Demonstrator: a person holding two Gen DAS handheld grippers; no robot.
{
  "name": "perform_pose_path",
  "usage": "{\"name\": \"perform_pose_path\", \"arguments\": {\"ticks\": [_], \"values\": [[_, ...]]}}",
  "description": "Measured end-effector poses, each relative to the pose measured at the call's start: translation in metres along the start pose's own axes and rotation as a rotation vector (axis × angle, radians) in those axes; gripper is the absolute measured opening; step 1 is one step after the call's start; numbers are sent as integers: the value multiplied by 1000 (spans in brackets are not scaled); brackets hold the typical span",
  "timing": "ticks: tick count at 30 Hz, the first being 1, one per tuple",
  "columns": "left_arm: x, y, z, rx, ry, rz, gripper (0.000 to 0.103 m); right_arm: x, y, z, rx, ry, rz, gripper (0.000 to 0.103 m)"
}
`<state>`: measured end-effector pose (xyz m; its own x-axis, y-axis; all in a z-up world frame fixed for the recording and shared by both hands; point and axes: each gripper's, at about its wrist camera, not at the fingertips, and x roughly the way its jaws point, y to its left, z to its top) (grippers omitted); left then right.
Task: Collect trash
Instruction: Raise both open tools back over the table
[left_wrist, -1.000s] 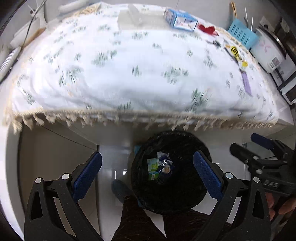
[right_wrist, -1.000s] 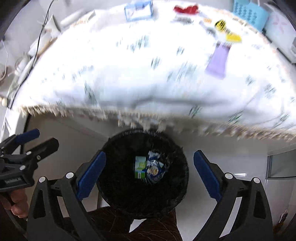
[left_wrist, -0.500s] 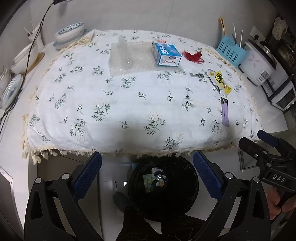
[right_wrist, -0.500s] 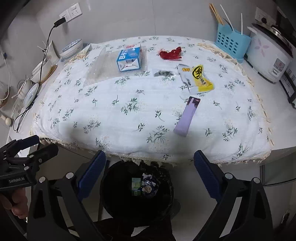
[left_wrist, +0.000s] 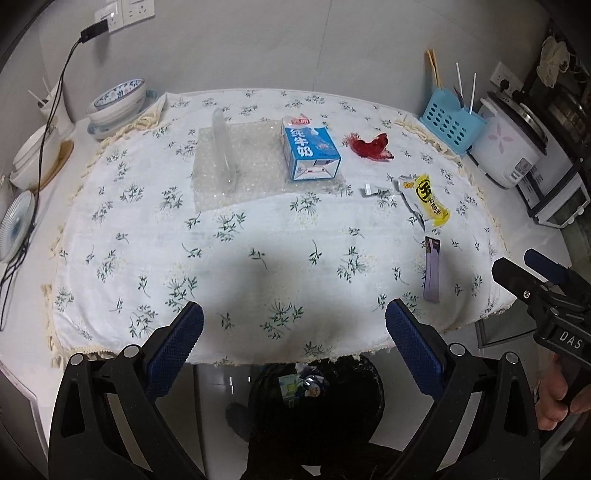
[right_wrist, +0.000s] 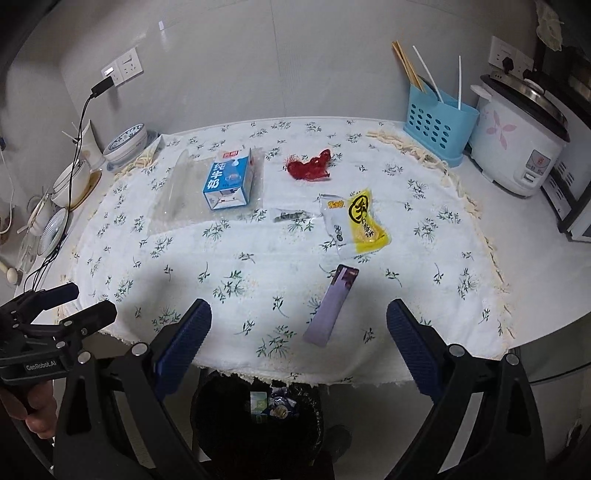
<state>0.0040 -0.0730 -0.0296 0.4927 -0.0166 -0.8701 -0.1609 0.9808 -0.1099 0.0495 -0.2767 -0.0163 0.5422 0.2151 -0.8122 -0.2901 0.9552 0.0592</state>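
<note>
**Desk:** Left wrist view first. What does it show?

**Photographer:** The left hand-held gripper (left_wrist: 293, 345) hangs over the near edge of the worktop (left_wrist: 258, 236), jaws spread wide, holding and touching nothing. Litter lies on the flowered cloth: a milk carton (left_wrist: 310, 151) and a clear plastic tube (left_wrist: 223, 151) on bubble wrap towards the far edge, a red wrapper (left_wrist: 371, 147) beside the carton, a yellow snack packet (left_wrist: 424, 199) towards the right edge, and a purple wrapper (left_wrist: 431, 273) near the near right corner. The black bin (left_wrist: 317, 402) sits on the floor under the near edge, with scraps already inside.

**Desk:** And the right wrist view?

**Photographer:** The right hand-held gripper (right_wrist: 297, 341) is also fully spread and empty, over the near edge. The purple wrapper (right_wrist: 331, 305) lies between its fingers in the picture, closest of all the trash. The bin (right_wrist: 258, 417) is directly below.

**Desk:** Best way to take the next piece?

**Photographer:** Judging from this, the purple wrapper is the natural pick for the right side. It lies flat, so I would come down steeply, straddle its narrow width, and close without snagging the cloth. A thin wrapper could slip, so a firm pinch before carrying it over the edge to the bin seems wise.
</note>
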Motion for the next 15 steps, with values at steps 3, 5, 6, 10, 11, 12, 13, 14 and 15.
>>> {"name": "perform_pose_path", "arguments": {"ticks": [3,5,6,10,11,12,13,14,15], "values": [[4,-7,16,4,-2,2,97,7,-6,13,0,-8,-5,92],[7,-12,29,13,-9,7,97,13,-11,22,-1,-8,-12,92],[10,-14,34,18,-13,10,97,16,-13,25,0,-5,-13,92],[24,-21,59,23,-4,9,97,33,-24,41,0,8,-23,92],[29,-23,65,23,1,15,97,38,-27,44,3,12,-23,92],[35,-24,72,24,6,20,97,43,-30,48,6,16,-23,92],[41,-25,78,23,11,23,97,50,-34,52,11,25,-23,92],[47,-26,85,22,16,26,97,56,-37,54,14,32,-20,92],[54,-27,91,22,21,33,97,65,-41,57,18,44,-18,91]]}}
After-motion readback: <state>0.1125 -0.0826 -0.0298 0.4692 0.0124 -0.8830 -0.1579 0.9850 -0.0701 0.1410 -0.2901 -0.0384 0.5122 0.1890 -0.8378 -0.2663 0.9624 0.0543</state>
